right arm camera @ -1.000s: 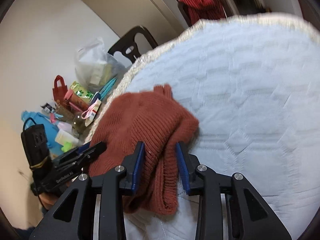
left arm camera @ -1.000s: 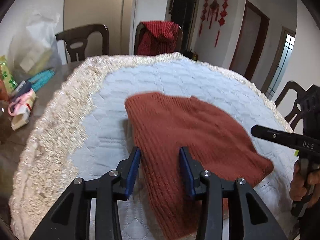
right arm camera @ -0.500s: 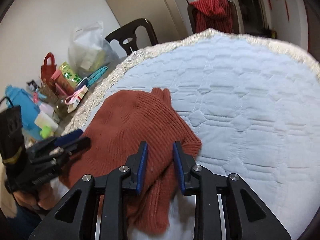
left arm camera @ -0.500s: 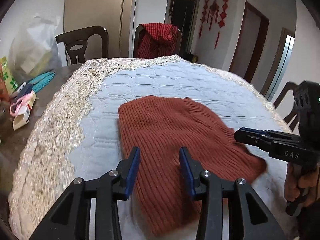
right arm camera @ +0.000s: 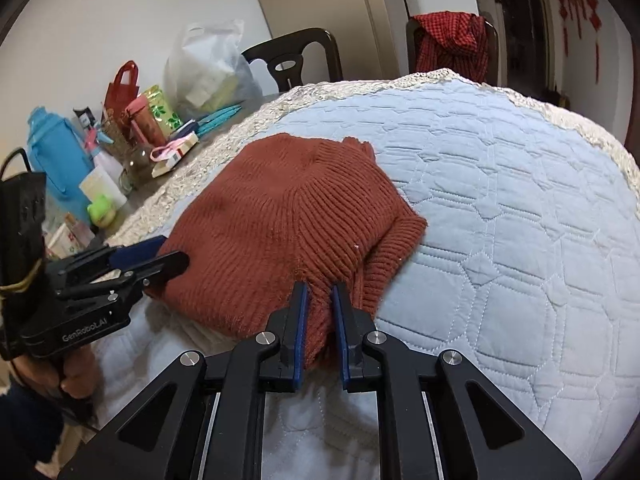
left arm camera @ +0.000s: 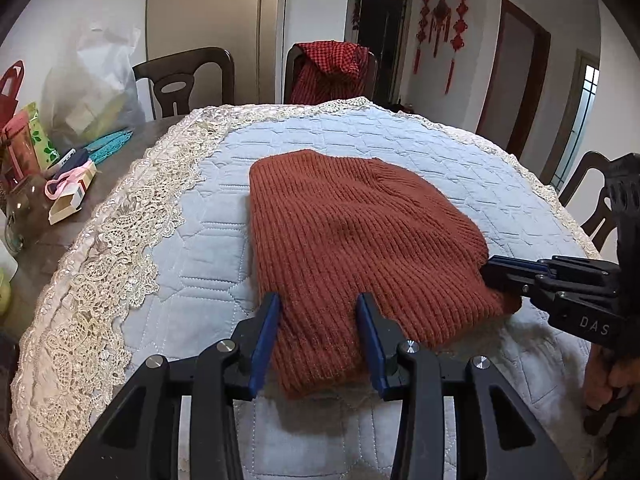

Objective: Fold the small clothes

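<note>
A dark table (left arm camera: pixel 60 236) carries a pale blue quilted cloth (left arm camera: pixel 320 136) with a cream lace border. White walls, dark doorways and red knot ornaments (left arm camera: pixel 440 24) close the room behind it.

One rust-red knit garment (left arm camera: pixel 348 248) lies flat on the cloth, towards its near edge. Two empty dark chairs (left arm camera: pixel 184 80) show in the left view, plus a third with a red checked cloth (left arm camera: pixel 332 68) draped over it. One white bag (left arm camera: pixel 88 88) stands among small clutter at the table's left end.

The left gripper (left arm camera: pixel 318 336) has its fingers partly apart astride the garment's near hem; whether the pads press it cannot be told. The right gripper (right arm camera: pixel 320 320) is closing, its fingers narrowly apart with a bunched fold of the knit between them.

Only the right view shows a blue bottle (right arm camera: pixel 56 160) and a green frog toy (right arm camera: pixel 102 208); only the left view shows the ornaments clearly and the chair at far right.
</note>
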A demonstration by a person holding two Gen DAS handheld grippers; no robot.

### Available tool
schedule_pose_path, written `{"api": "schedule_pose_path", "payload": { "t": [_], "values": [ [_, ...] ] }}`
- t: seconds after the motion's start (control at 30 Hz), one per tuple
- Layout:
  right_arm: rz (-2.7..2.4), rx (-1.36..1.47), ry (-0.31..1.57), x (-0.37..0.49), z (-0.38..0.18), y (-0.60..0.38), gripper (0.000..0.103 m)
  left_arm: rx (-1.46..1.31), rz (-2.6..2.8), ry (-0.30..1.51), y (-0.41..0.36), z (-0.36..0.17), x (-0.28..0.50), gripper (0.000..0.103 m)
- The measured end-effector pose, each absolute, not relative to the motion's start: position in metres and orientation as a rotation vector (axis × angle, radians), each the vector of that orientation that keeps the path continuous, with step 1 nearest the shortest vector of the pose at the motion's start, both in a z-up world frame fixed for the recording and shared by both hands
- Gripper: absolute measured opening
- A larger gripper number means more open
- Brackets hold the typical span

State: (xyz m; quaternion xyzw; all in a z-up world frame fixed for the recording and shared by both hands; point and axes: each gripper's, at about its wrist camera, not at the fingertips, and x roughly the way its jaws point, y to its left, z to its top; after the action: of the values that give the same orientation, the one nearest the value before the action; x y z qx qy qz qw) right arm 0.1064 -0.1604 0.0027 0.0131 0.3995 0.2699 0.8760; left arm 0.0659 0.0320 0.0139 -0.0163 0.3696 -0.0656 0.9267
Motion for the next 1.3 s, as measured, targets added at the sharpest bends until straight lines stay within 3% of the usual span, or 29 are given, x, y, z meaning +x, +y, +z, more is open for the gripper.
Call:
{"api": "schedule_pose_path", "payload": {
  "t": [0.37,0.53,1.3],
  "values": [
    [0.533,0.026,0.82,0.077,0.018,-0.166,0.019,-0.055,-0.109,0.759,0.035,0.023,0.048,0.045],
    [0.534,0.024,0.827,0.069,0.015,-0.168,0.037,-0.045,-0.097,0.759,0.034,0.022,0.039,0.051],
    [0.471,-0.079,0.881,0.063,-0.011,-0.162,0.038,-0.001,-0.048,0.84,0.034,-0.008,0.036,0.059]
  ]
}}
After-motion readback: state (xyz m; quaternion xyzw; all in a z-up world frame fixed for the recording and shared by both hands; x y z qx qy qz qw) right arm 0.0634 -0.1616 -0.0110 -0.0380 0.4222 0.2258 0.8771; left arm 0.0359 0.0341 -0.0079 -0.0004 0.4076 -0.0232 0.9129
